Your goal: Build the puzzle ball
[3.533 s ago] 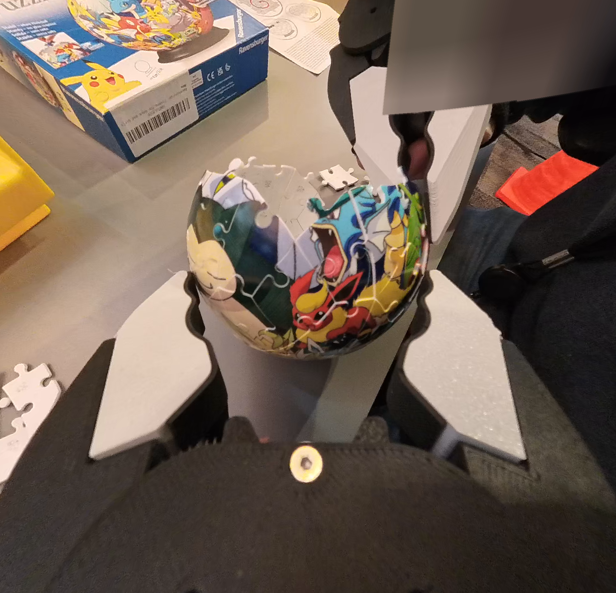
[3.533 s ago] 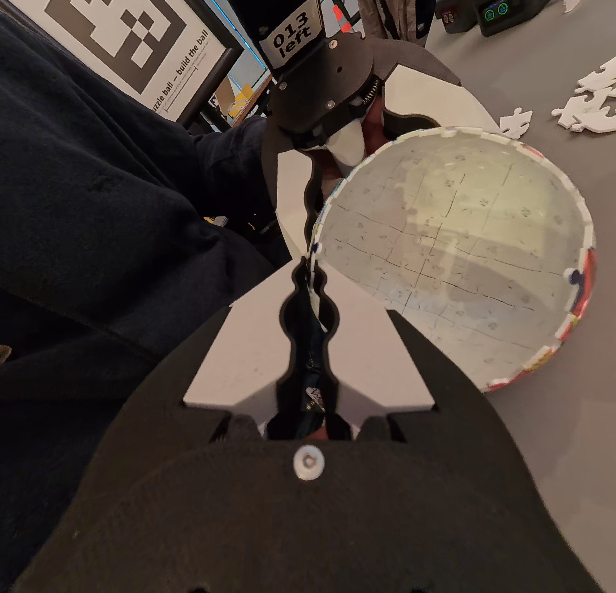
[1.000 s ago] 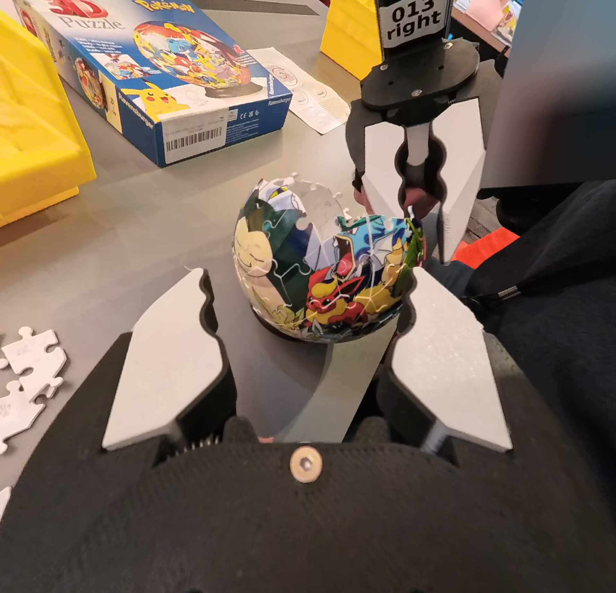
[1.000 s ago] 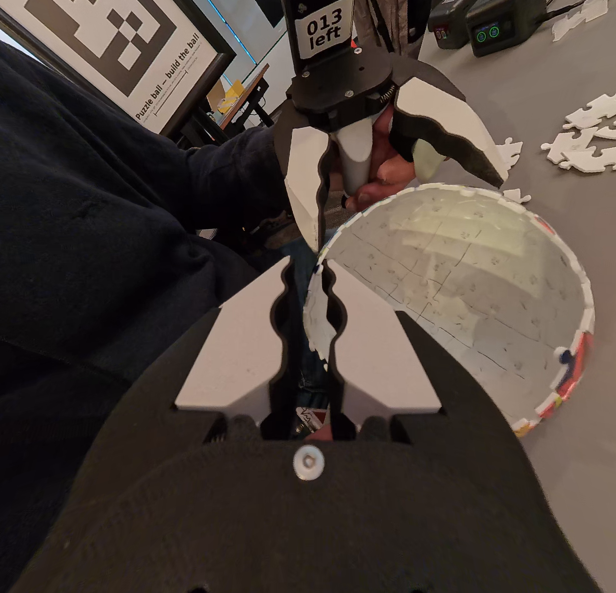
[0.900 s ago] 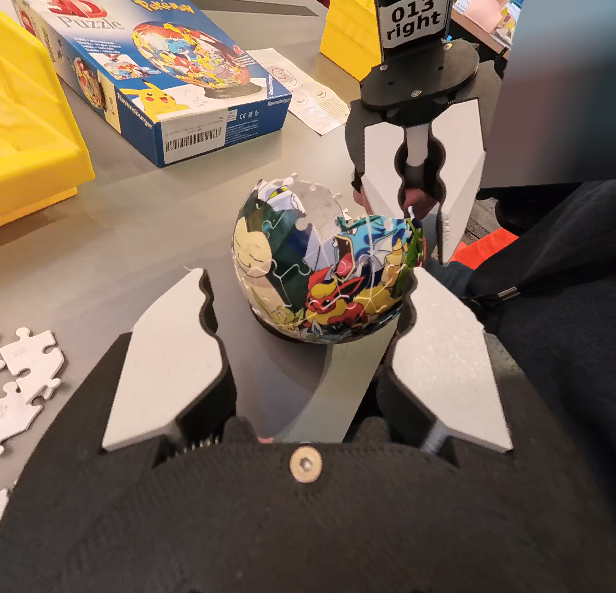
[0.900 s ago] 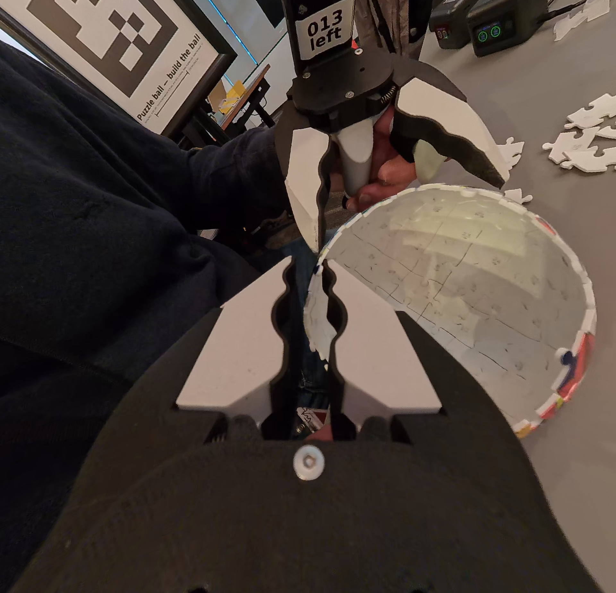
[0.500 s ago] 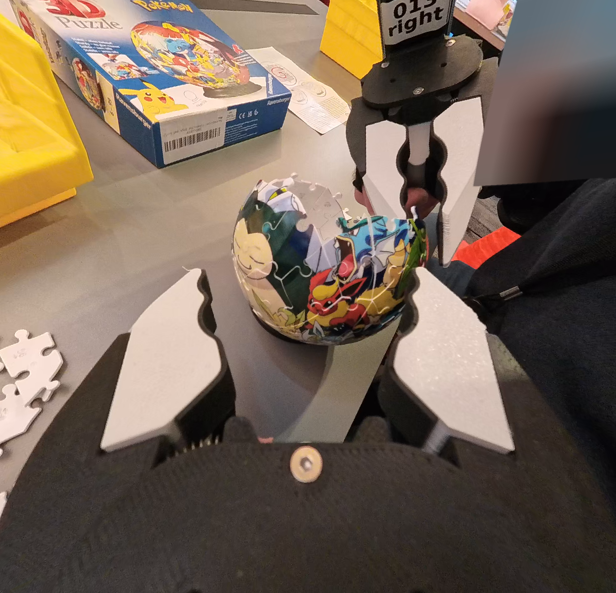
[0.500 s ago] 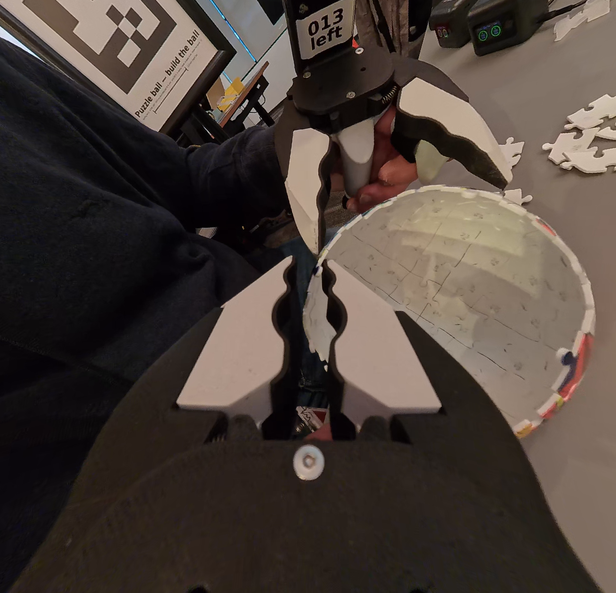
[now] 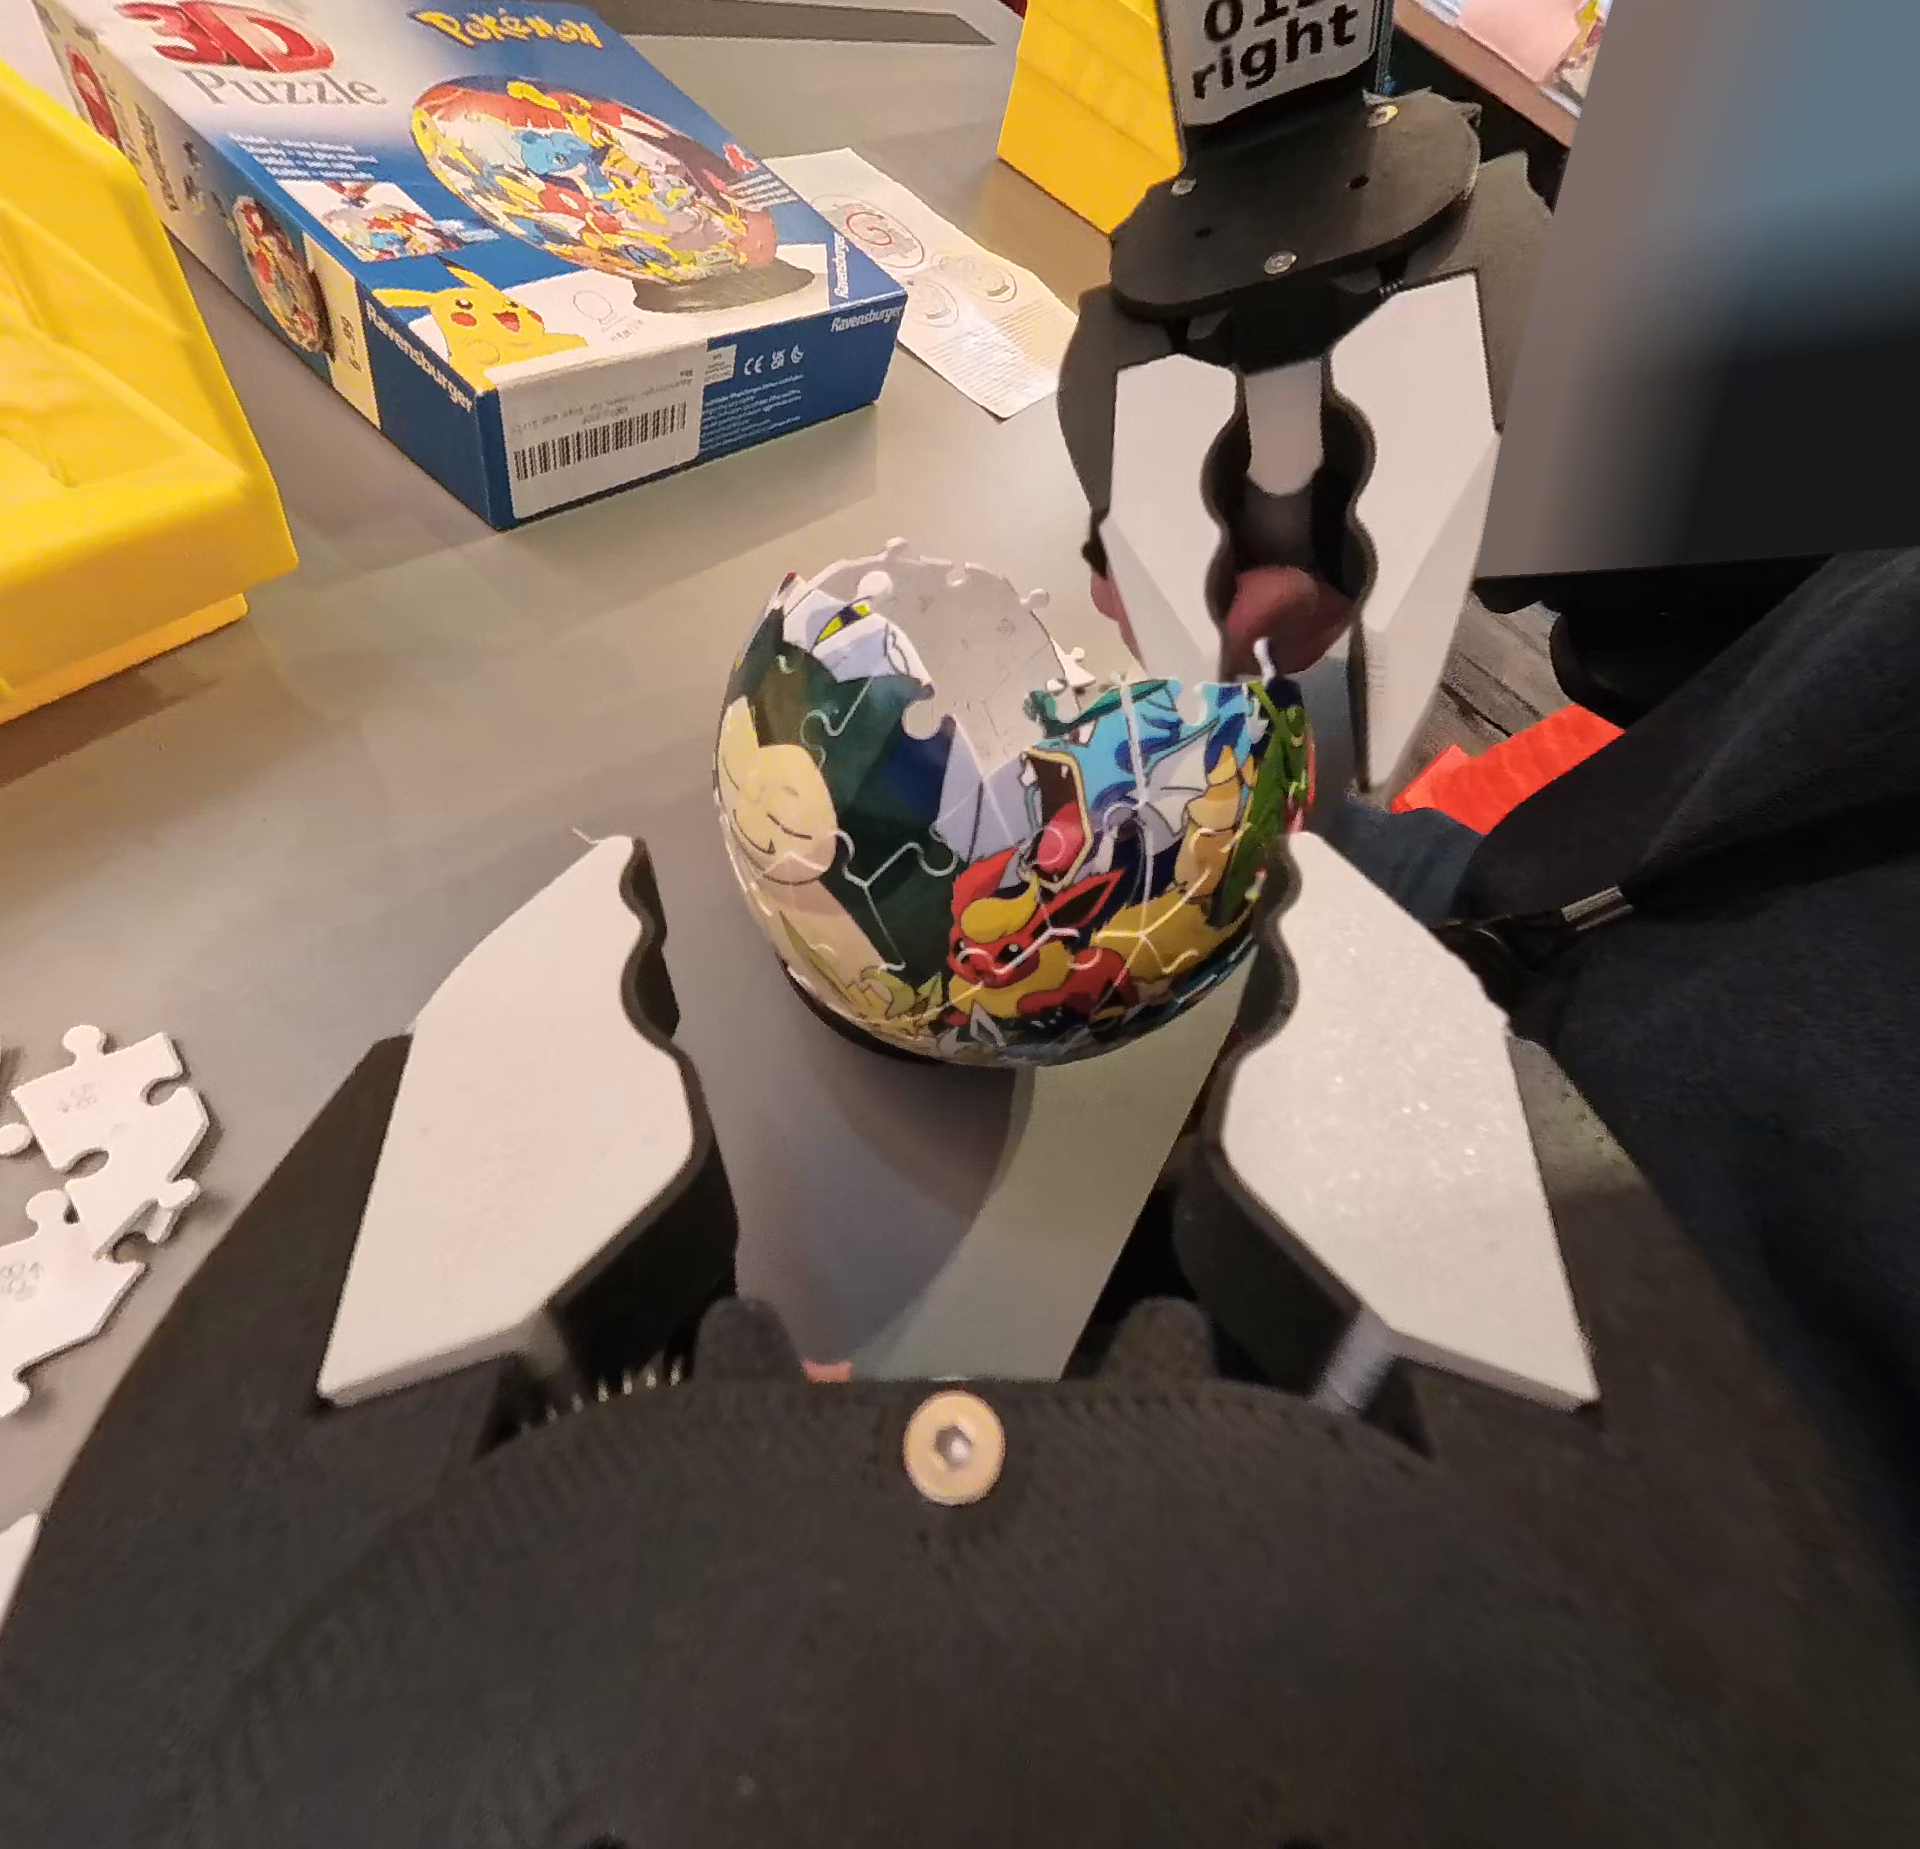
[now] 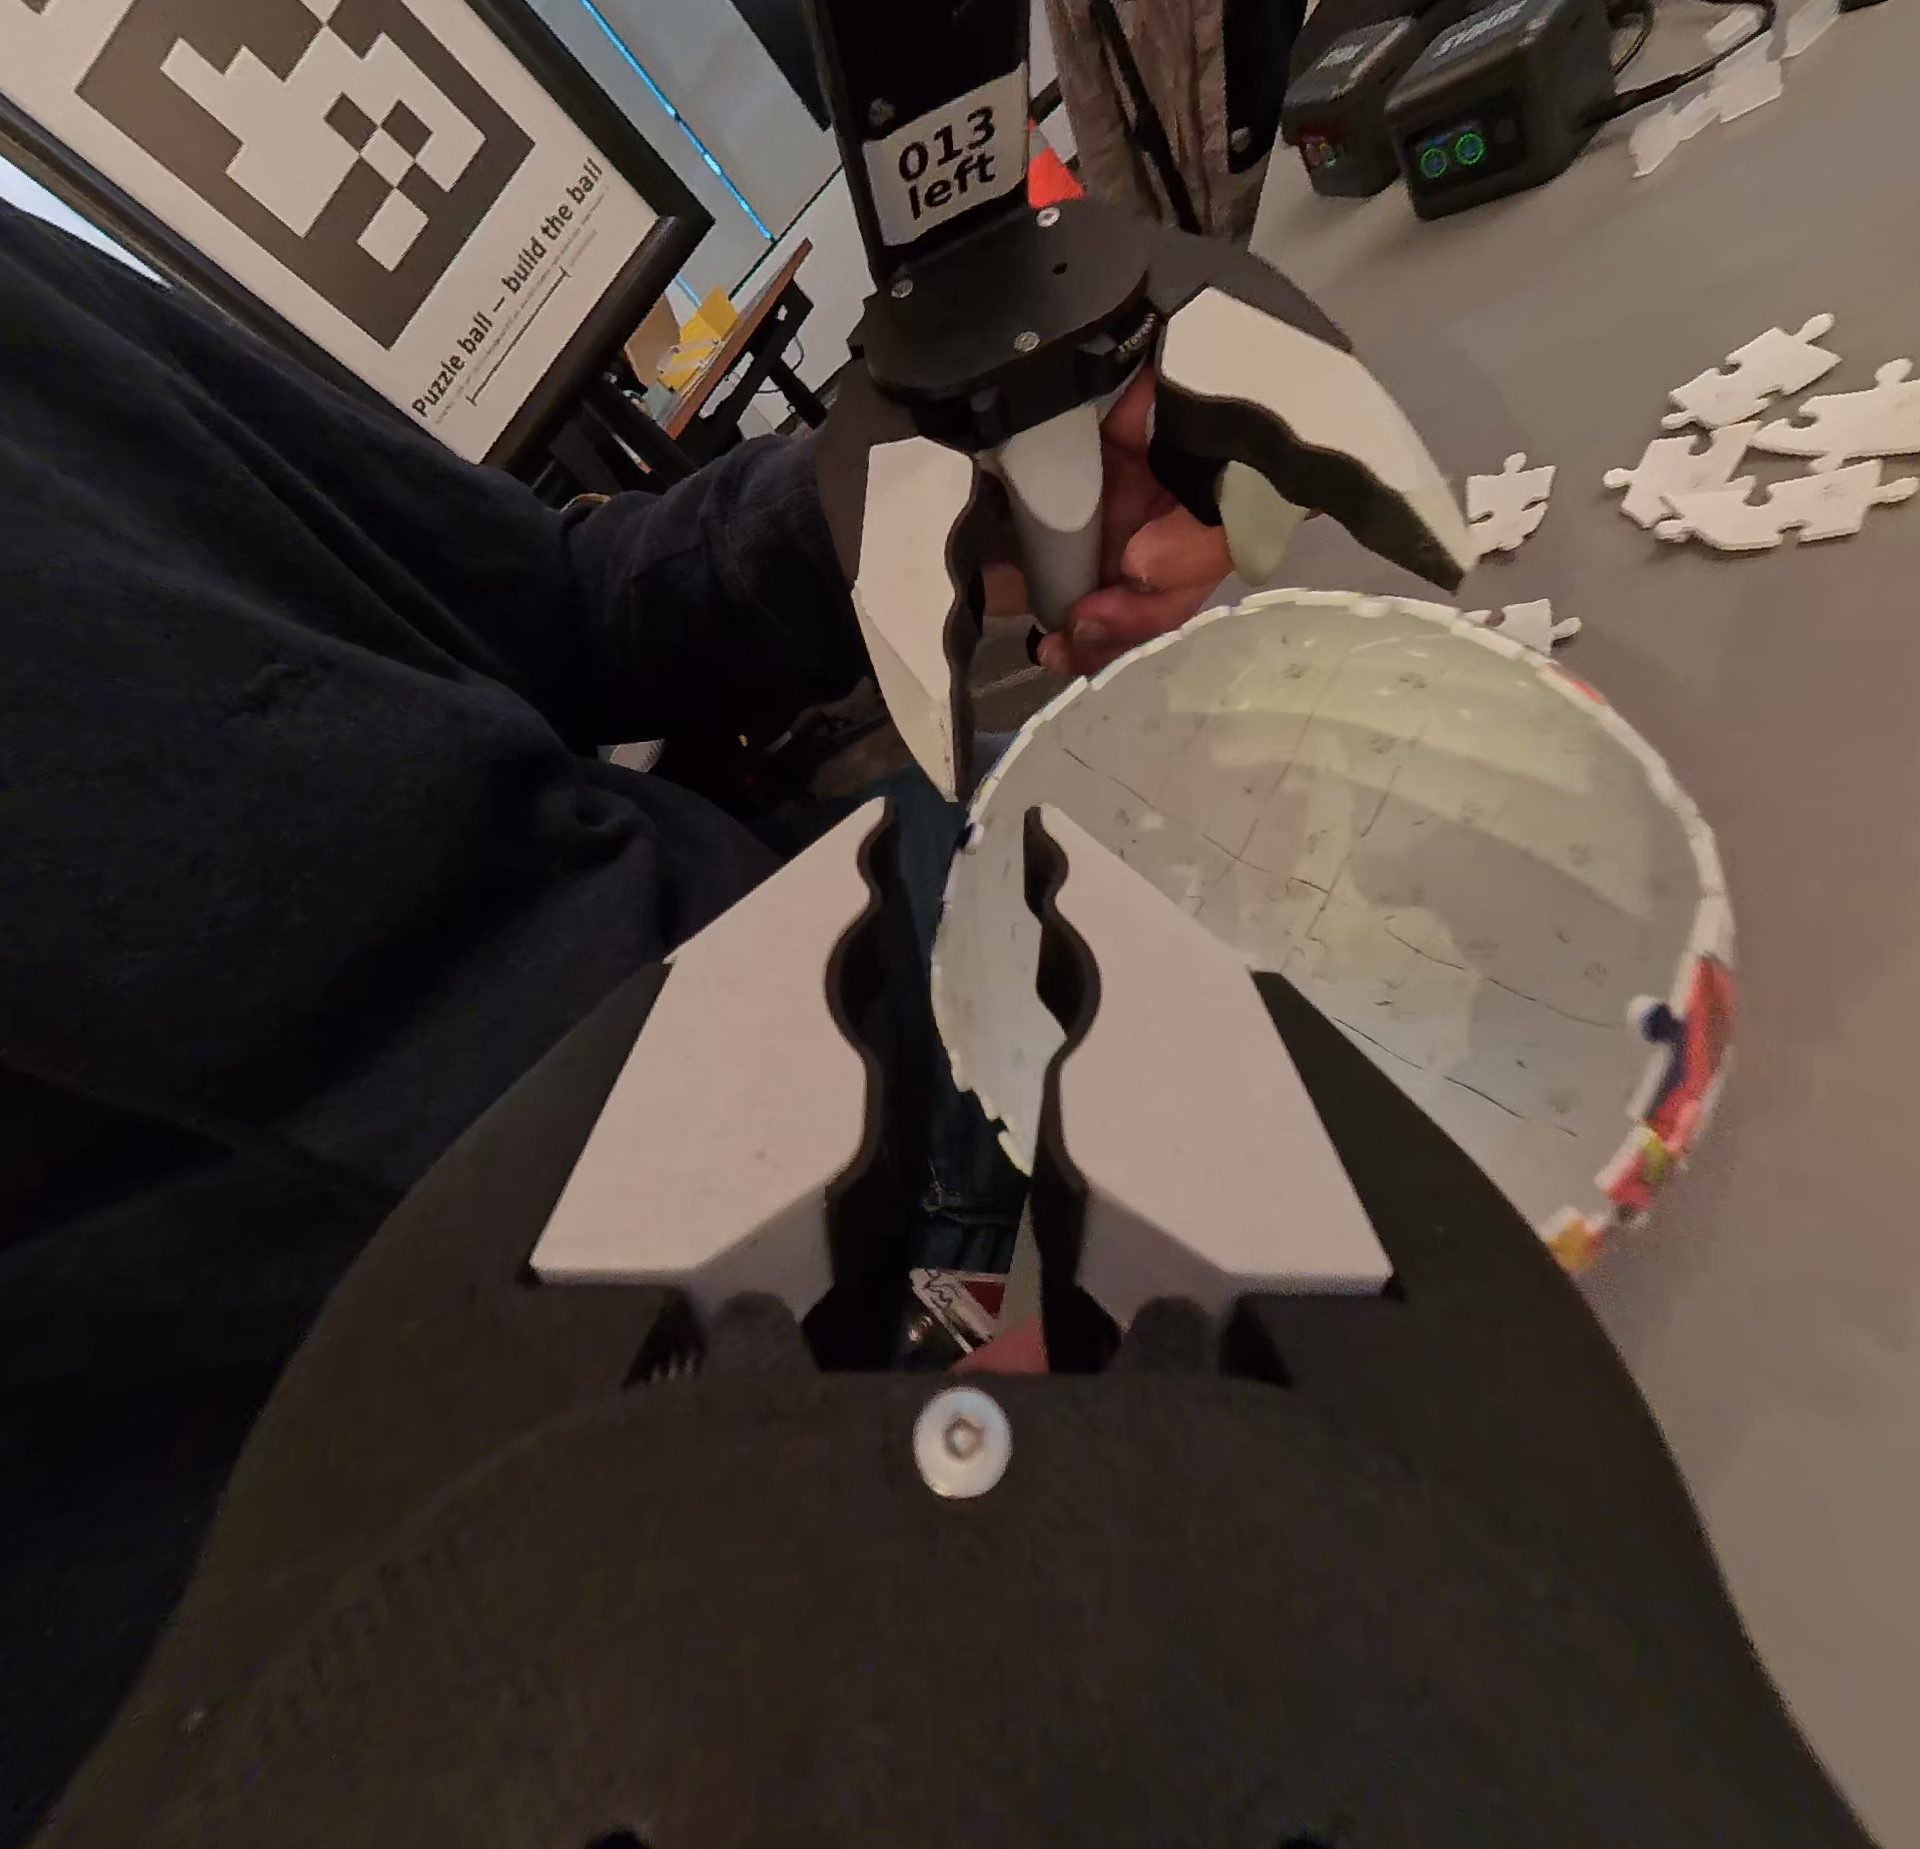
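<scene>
The half-built puzzle ball point(image 9: 987, 864) sits as an open bowl on the grey table point(image 9: 364, 708), colourful outside and white inside point(image 10: 1351, 864). My left gripper point(image 9: 956, 843) is open around the ball. Its right fingertip point(image 9: 1299, 864) touches the ball's side and its left fingertip point(image 9: 613, 864) stands apart. It also shows in the right wrist view point(image 10: 1200, 677). My right gripper point(image 10: 956, 807) is narrowly open and straddles the ball's rim, with the wall close to its right finger point(image 10: 1195, 1020). The right gripper also shows in the left wrist view point(image 9: 1257, 719), pointing down over the far rim.
The blue puzzle box point(image 9: 499, 241), a paper sheet point(image 9: 935, 303) and yellow bins point(image 9: 104, 449) lie beyond the ball. Loose white pieces lie on the table point(image 9: 104, 1124) point(image 10: 1766, 449). Black devices point(image 10: 1455, 116) stand far off. A person's dark clothing point(image 9: 1714, 864) borders the table edge beside the ball.
The right gripper, shut on the ball's rim 3.5 s ago, has opened slightly. The left gripper has drawn back and its left finger has left the ball. Little has moved in the last second.
</scene>
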`<state>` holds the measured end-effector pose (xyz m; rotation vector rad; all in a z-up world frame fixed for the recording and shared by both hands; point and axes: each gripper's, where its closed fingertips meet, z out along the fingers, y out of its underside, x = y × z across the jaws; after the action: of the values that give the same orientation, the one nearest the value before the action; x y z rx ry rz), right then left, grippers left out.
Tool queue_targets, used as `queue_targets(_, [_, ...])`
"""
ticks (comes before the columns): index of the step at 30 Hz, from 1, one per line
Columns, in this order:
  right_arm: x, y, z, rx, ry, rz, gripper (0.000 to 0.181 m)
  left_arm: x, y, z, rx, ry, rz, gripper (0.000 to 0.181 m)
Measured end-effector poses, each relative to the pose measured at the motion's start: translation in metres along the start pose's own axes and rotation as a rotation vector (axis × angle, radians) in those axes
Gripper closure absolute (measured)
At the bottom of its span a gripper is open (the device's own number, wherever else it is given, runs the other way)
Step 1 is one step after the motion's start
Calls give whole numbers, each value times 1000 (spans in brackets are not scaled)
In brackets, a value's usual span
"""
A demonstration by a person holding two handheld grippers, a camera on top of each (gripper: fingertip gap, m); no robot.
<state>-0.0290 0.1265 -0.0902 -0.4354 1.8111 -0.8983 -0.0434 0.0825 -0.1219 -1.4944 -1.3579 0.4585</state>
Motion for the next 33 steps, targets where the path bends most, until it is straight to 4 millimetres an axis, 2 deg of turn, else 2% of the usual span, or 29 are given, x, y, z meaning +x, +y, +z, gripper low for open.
queue_targets(4, [3,-5,-19,24,61,-21,156,-1,1,-4,2,-11,-5,74])
queue_targets(9, [16,-10,-56,72,201,-55,152,4,7,-5,-27,-24,15,75])
queue_targets(12, [26,-3,-70,49,300,-74,152,6,10,-3,-37,-39,20,75])
queue_targets(16, [23,6,-68,31,305,-70,147,4,12,-2,-39,-53,10,77])
queue_targets(21, [15,24,-51,-45,277,-96,141,4,14,1,-50,-61,15,77])
queue_targets(26, [26,35,-59,-83,342,-107,142,1,15,2,-49,-62,10,76])
queue_targets(33, [33,33,-77,-46,396,-95,143,-7,16,-2,-49,-73,12,76])
